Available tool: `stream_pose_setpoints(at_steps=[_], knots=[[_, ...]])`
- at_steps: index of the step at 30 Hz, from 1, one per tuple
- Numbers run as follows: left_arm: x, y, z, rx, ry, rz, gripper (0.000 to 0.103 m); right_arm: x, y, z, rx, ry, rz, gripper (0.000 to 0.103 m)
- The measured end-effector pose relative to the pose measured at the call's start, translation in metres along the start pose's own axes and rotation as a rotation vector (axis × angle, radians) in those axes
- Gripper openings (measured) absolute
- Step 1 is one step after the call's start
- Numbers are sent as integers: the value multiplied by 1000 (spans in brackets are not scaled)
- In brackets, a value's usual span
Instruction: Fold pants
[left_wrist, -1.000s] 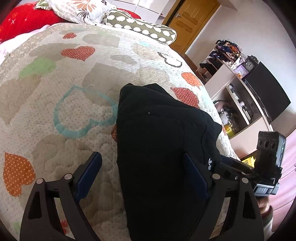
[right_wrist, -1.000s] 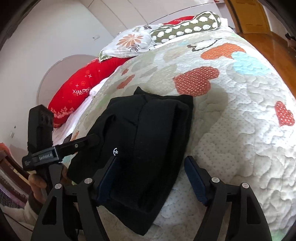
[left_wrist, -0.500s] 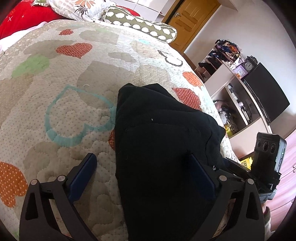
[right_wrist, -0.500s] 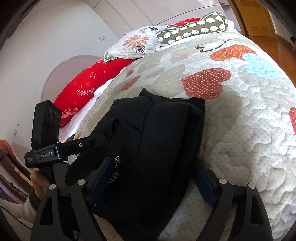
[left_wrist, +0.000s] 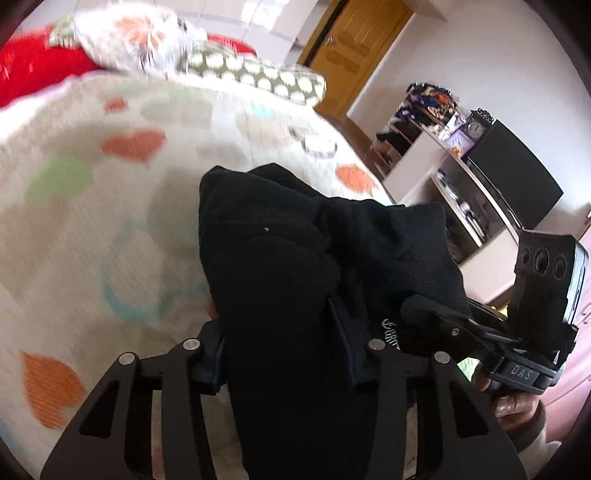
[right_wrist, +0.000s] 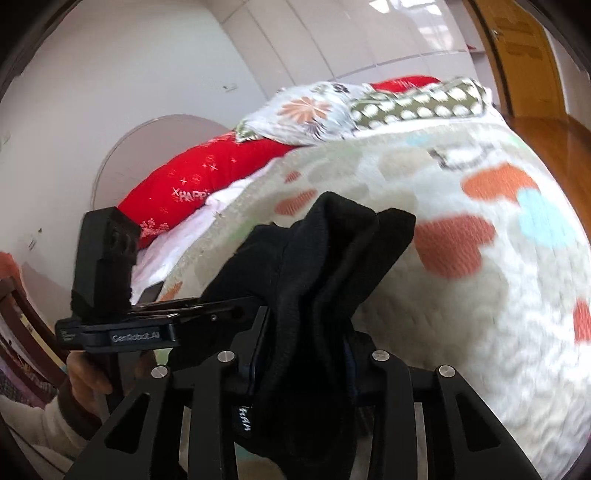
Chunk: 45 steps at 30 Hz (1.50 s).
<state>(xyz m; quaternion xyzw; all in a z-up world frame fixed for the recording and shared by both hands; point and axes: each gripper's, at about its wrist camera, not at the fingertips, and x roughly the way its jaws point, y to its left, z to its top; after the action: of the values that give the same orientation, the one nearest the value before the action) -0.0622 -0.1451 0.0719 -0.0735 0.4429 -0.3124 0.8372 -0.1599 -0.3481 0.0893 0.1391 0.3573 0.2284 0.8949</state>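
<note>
The black folded pants (left_wrist: 280, 258) lie bunched on the heart-patterned quilt (left_wrist: 85, 229). My left gripper (left_wrist: 282, 343) is shut on their near edge, the cloth filling the gap between the fingers. My right gripper (right_wrist: 306, 354) is shut on the near edge too, with the pants (right_wrist: 325, 266) rising in folds ahead of it. The right gripper shows at the right of the left wrist view (left_wrist: 436, 321), and the left gripper shows at the left of the right wrist view (right_wrist: 221, 310). The near end of the pants is lifted off the quilt.
Pillows sit at the head of the bed: a red one (right_wrist: 199, 184), a floral one (right_wrist: 306, 110) and a green dotted one (right_wrist: 417, 103). A shelf unit with a dark screen (left_wrist: 509, 173) stands right of the bed. A wooden door (left_wrist: 351, 51) is beyond.
Both grippers, open around the pants' near edge before, have closed on the cloth and raised it. The pants have bunched up and the views have tilted upward.
</note>
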Motion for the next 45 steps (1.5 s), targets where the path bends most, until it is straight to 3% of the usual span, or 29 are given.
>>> stream_pose_setpoints(at_steps=[6, 11, 14, 15, 16, 17, 21, 25, 29, 35, 39, 45], knots=[[-17, 27, 47, -4, -76, 61, 43, 29, 12, 49, -19, -52, 46, 33], [7, 64, 71, -32, -52, 117, 44, 81, -1, 71, 21, -19, 35, 35], [47, 99, 70, -96, 50, 198, 53, 119, -22, 67, 70, 63, -63, 39], [53, 107, 68, -116, 63, 216, 57, 129, -28, 63, 74, 105, -124, 42], [54, 111, 67, -130, 59, 209, 69, 133, -32, 59, 75, 122, -145, 45], [52, 113, 65, -140, 46, 209, 73, 129, -33, 57, 78, 108, -133, 45], [33, 105, 66, -110, 4, 281, 73, 100, -22, 64, 21, 59, -185, 46], [25, 89, 77, -69, -38, 296, 73, 87, -7, 81, -24, 22, -139, 46], [34, 82, 85, -49, -47, 335, 74, 105, 8, 93, -88, 27, -142, 43], [62, 93, 87, -71, -7, 364, 74, 144, 0, 97, -91, 75, -185, 41], [72, 98, 88, -69, 7, 366, 81, 169, -12, 92, -92, 123, -223, 42], [70, 97, 86, -59, 2, 367, 82, 165, -10, 92, -79, 113, -209, 43]])
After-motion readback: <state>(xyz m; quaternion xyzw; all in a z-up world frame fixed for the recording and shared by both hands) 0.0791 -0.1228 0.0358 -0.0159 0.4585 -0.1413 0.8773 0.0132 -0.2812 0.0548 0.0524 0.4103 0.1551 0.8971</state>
